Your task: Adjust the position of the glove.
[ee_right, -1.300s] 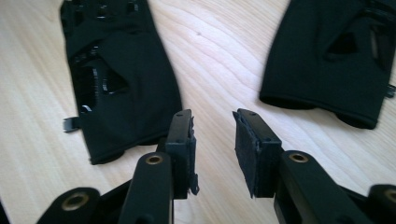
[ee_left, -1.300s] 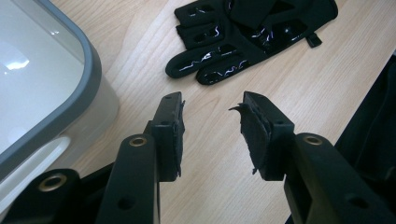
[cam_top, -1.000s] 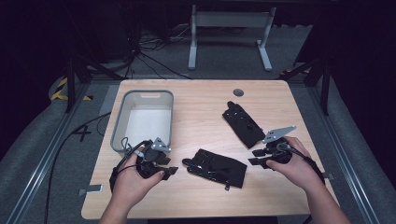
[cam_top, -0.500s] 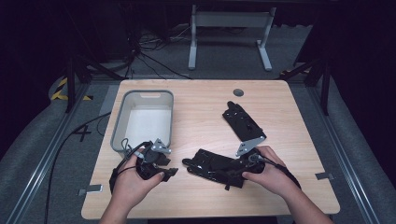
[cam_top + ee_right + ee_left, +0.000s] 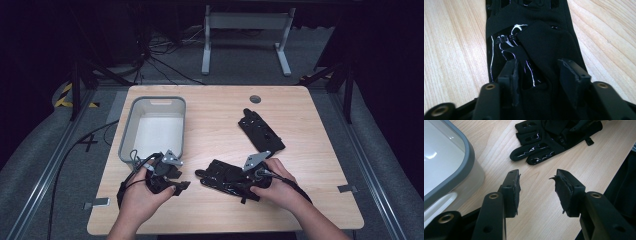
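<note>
A black fabric glove with glossy printed lines [image 5: 225,176] is seen lying flat on the pale wooden table [image 5: 215,115], near its front edge, between the two hands. Its wrist end is straddled by the right gripper [image 5: 250,181], which is held low over it by the person's right hand [image 5: 277,187]. In the right gripper view the same glove [image 5: 529,45] is shown running away from the camera, with a folded cuff flap lying between the two black jaws; the jaws have just been opening and are spread to either side of the fabric, and no pressing of the pads on it can be made out, so the glove is not gripped.

The left gripper [image 5: 172,182] is held by the left hand [image 5: 142,195] just beside the front corner of a white rectangular plastic bin with a grey rim [image 5: 131,131]. Its jaws are parted, with bare wood between them, as shown in the left gripper view, where the glove's fingertips [image 5: 531,155] are seen a little beyond the jaw tips and the bin's rim [image 5: 470,157] at the left.

A second black glove [image 5: 261,131] is laid flat farther back on the table, well apart from the first, toward the right. A small round grey disc [image 5: 255,99] is set in the tabletop near the far edge.
</note>
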Available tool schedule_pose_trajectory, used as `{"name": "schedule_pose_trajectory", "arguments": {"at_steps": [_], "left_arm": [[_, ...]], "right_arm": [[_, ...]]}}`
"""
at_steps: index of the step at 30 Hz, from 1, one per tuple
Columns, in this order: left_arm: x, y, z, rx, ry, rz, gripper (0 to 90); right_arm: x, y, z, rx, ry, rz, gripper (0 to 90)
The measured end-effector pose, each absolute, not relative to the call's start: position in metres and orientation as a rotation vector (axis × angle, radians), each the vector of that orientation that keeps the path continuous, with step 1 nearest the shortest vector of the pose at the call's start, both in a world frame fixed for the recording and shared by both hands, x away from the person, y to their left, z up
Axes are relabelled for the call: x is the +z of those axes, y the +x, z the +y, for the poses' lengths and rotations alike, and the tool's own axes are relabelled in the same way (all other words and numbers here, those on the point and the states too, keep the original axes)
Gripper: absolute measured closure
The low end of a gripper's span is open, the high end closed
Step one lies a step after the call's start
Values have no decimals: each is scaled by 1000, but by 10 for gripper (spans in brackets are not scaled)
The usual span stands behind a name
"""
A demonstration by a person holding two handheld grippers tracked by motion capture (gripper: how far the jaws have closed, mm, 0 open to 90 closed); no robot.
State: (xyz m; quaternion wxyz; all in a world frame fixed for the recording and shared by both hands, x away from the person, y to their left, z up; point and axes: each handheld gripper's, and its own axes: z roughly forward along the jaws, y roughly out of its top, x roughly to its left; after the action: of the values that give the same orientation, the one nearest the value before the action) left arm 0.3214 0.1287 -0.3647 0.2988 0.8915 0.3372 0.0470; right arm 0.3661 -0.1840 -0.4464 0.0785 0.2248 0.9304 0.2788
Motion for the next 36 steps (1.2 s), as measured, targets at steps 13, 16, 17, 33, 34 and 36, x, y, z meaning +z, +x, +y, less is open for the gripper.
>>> {"name": "schedule_pose_trajectory", "arguments": {"at_steps": [13, 16, 17, 33, 34, 36], "left_arm": [[-367, 322, 124, 117, 2377, 877, 549], [-367, 322, 125, 117, 2374, 879, 549], [-367, 323, 125, 111, 2375, 877, 549], [-365, 329, 115, 95, 2378, 838, 546], [-366, 330, 115, 96, 2379, 836, 545], [-366, 330, 115, 100, 2382, 835, 544]], "right_arm": [[-445, 372, -185, 865, 553, 2846, 780], [-442, 373, -187, 881, 528, 2849, 785], [-440, 373, -188, 891, 510, 2851, 785], [-422, 358, -227, 914, 195, 2977, 688], [-425, 359, -229, 881, 208, 2979, 646], [-424, 359, -231, 881, 207, 2972, 623]]}}
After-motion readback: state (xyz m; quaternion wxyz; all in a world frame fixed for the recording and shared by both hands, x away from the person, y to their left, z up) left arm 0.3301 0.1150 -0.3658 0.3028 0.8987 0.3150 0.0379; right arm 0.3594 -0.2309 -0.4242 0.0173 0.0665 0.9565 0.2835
